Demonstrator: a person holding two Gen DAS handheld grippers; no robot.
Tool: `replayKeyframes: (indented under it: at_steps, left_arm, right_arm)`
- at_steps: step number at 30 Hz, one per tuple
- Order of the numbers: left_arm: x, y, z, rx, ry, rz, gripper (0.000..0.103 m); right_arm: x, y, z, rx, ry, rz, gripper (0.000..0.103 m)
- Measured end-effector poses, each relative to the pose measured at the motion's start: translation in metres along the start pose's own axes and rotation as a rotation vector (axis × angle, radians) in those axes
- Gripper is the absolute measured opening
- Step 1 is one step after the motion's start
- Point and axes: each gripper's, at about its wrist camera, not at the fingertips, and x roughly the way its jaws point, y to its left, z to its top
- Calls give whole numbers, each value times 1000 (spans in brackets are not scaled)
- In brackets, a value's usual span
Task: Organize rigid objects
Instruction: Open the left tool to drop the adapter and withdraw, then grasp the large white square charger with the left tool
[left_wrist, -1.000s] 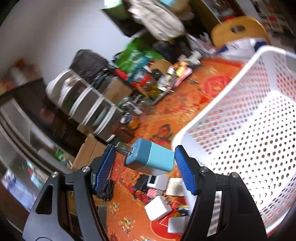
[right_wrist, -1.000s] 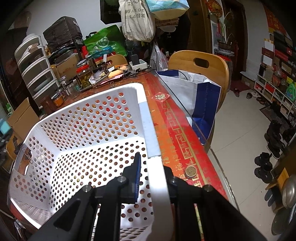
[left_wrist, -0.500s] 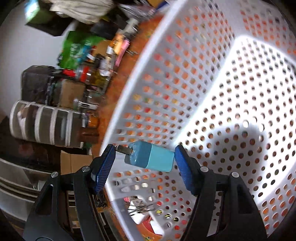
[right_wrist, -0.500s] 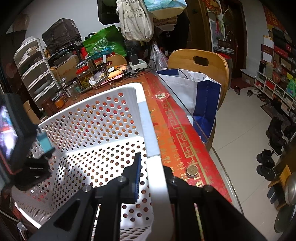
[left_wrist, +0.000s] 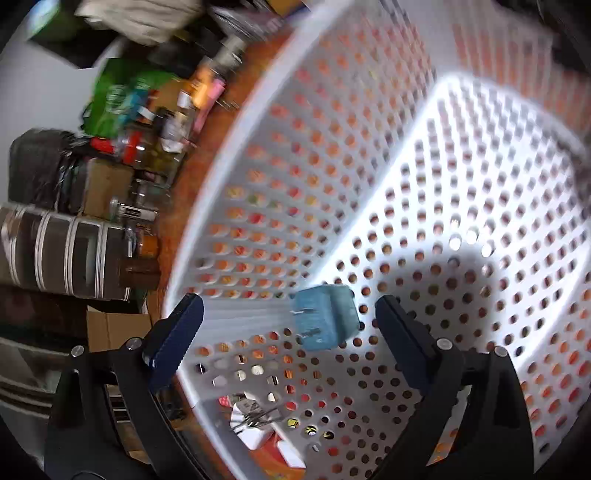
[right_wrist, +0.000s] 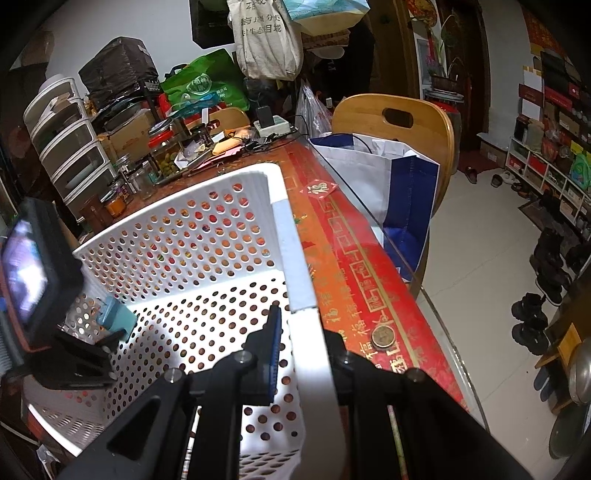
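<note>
Left gripper (left_wrist: 288, 325) tilted steeply down over the inside of the white perforated basket (left_wrist: 406, 155), near its left wall. Fingers (left_wrist: 177, 332) spread wide and opening. The blue charger plug (left_wrist: 325, 317) sits between them, motion-blurred, touching neither pad, prongs toward the left finger, just above the basket floor. Whether it has landed cannot be told.

Left wrist view only: through the basket's holes and past its rim, a few small white and dark items on the tabletop below; clutter of jars (left_wrist: 147, 155), a green bag and a striped drawer unit (left_wrist: 62, 251) off to the left, all blurred.

Right wrist view only: the left gripper's body (right_wrist: 33, 266) seen from outside at the far left edge, with the blue charger plug (right_wrist: 114, 314) beside its finger, low against the basket's left wall. Also the red patterned tabletop (right_wrist: 354, 258) to the right of the basket, a coin (right_wrist: 383, 336) on it, a white and blue bag (right_wrist: 399, 184) on a wooden chair (right_wrist: 395, 118), and shoes on the floor farther right.

Right gripper (right_wrist: 303, 354) angled down at the basket's near right wall (right_wrist: 295, 258). Fingers together, clamped on that wall's rim: blue pad (right_wrist: 274, 343) inside, other finger outside.
</note>
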Motion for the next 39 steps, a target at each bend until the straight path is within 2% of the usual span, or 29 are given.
replayKeyframes:
  at_steps: [2, 4, 5, 6, 8, 9, 10, 11, 13, 14, 16, 20, 25, 29, 39]
  left_arm:
    - [-21, 22, -15, -101, -82, -50, 94]
    - [-46, 60, -49, -256, -181, -94, 94]
    - [-54, 76, -62, -305, -206, -111, 94]
    - [-63, 100, -83, -385, -241, -141, 96]
    - [-69, 150, -148, -600, -303, -213, 102]
    - [-69, 169, -175, -675, -320, -239, 103]
    - [-60, 184, -210, -776, -322, -259, 103]
    - [-48, 196, -240, -848, -294, -246, 103]
    - [-12, 203, -287, -945, -181, -178, 103]
    - [0, 202, -298, -963, -148, -165, 103]
    - [30, 193, -323, -1012, -77, -194, 103]
    - [54, 176, -329, -1021, -54, -300, 103]
    - [76, 150, -291, -992, -31, -362, 103]
    - [100, 139, -268, -989, -10, -357, 103]
    - [127, 132, -256, -1007, 19, -387, 101]
  right_arm:
    - [0, 0, 0, -1, 3, -4, 12]
    - [0, 1, 1, -5, 5, -9, 12]
    - [0, 1, 1, -7, 5, -11, 12]
    - [-1, 2, 0, -11, 4, -12, 12]
    - [-1, 2, 1, -14, 2, -12, 12]
    - [-1, 2, 1, -15, -1, -12, 12]
    - [-1, 2, 1, -17, -1, -14, 12]
    - [-1, 3, 0, -21, -1, -18, 12]
    - [-1, 3, 1, -30, -2, -24, 12]
    - [-1, 4, 1, -33, -3, -27, 12]
    - [-1, 4, 1, -37, -2, -30, 12]
    - [0, 5, 3, -43, 0, -21, 12]
    - [0, 6, 3, -44, 3, -33, 12]
    - [0, 5, 2, -44, 8, -37, 12]
    - [0, 6, 3, -46, 8, -39, 12]
